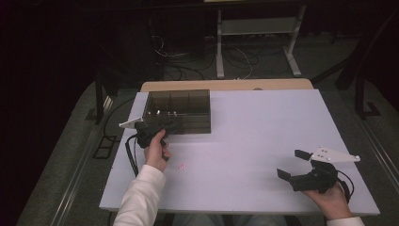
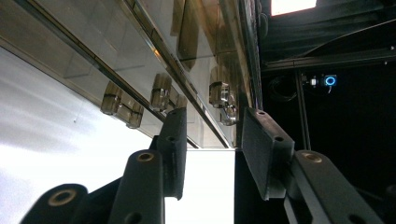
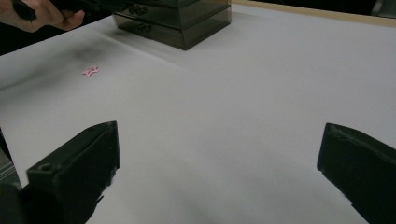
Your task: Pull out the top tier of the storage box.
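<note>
1. A smoky see-through drawer box (image 1: 181, 110) stands on the far left part of the white surface (image 1: 254, 136), near the back edge.
2. From above, its top is divided into open compartments; from the right gripper view its front shows stacked drawers (image 3: 173, 21) with small knobs.
3. The left tongs (image 1: 170, 126) are held by the person's left hand (image 1: 156, 153) right at the front of the box, at its near left corner.
4. In the left gripper view the two black jaws stand partly apart, with clear drawer knobs (image 2: 219, 93) just ahead of them.
5. One knob lies roughly in line with the gap, yet no pad is seen pressing on it; the tongs are apart and grip nothing.
6. A white sleeve (image 1: 141, 197) covers the left forearm.
7. A small pink star-shaped piece (image 1: 181, 165) lies on the surface just beside the left hand, between the hand and the middle of the surface, apart from the box.
8. The right tongs (image 1: 295, 164) rest low at the near right corner of the surface, in the person's right hand (image 1: 331, 200), well apart from the box.
9. Their jaws are spread wide, with only bare surface between them.
10. The right tongs point across the surface towards the box and the pink piece.
</note>
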{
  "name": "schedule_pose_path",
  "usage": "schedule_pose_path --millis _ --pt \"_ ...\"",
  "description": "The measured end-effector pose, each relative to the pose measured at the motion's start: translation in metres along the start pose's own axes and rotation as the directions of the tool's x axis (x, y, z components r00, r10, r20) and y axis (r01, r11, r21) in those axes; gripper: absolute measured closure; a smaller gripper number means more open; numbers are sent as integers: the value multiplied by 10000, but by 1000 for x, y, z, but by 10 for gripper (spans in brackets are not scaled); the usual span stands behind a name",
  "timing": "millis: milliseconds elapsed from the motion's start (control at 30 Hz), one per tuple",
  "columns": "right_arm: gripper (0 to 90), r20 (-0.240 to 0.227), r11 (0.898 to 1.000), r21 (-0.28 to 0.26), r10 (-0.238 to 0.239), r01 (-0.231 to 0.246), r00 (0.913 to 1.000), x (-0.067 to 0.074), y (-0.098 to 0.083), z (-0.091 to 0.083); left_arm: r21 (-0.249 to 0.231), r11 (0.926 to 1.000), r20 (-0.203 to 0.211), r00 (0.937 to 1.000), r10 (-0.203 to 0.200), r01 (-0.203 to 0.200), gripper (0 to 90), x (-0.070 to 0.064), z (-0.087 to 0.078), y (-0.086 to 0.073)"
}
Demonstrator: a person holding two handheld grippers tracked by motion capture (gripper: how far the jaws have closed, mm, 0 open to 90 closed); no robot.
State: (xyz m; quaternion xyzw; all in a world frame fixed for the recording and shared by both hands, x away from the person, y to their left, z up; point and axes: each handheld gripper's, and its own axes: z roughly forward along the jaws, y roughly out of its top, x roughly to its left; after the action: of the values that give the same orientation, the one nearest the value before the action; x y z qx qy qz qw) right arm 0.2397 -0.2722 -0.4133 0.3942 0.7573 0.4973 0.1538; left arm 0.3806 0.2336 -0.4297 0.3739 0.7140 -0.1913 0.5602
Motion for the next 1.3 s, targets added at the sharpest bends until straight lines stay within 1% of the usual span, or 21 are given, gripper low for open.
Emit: schedule_pose_path --millis 167,200,267,400,500,700,767,867,1067,1233,1300 --pt "0 -3 10000 14 -15 15 10000 0 0 0 -13 10000 119 9999 -80 80 652 2 0 3" --pt "0 -5 10000 24 -13 13 10000 0 0 0 -15 9998 190 9997 -182 182 660 3 1 4" --pt "0 1 10000 42 -26 26 10000 0 0 1 -32 9998 214 9996 -175 175 677 3 1 4" --pt "0 -2 10000 60 -18 18 10000 0 0 1 -28 9998 228 9996 -178 178 684 4 2 5" --pt "0 -9 10000 75 -22 22 10000 0 0 1 4 9997 319 9992 -227 227 694 4 3 5" --pt "0 -14 9999 119 -32 32 10000 0 0 2 78 9998 323 9993 -190 188 714 2 4 7" --pt "0 -15 9999 119 -44 44 10000 0 0 2 93 9999 346 9994 -89 86 718 1 4 8" --pt "0 -24 9999 123 -58 59 10000 0 0 2 130 9999 282 9996 -59 56 730 -1 4 9" --pt "0 -30 9998 179 -46 47 10000 0 0 2 128 9999 203 9997 -107 104 764 0 4 9" --pt "0 -27 9999 169 -16 17 10000 -2 0 2 161 9998 223 9997 -118 115 765 0 4 10" --pt "0 -31 9998 178 -2 2 10000 -2 0 2 149 9998 200 9997 -109 106 792 1 4 10"
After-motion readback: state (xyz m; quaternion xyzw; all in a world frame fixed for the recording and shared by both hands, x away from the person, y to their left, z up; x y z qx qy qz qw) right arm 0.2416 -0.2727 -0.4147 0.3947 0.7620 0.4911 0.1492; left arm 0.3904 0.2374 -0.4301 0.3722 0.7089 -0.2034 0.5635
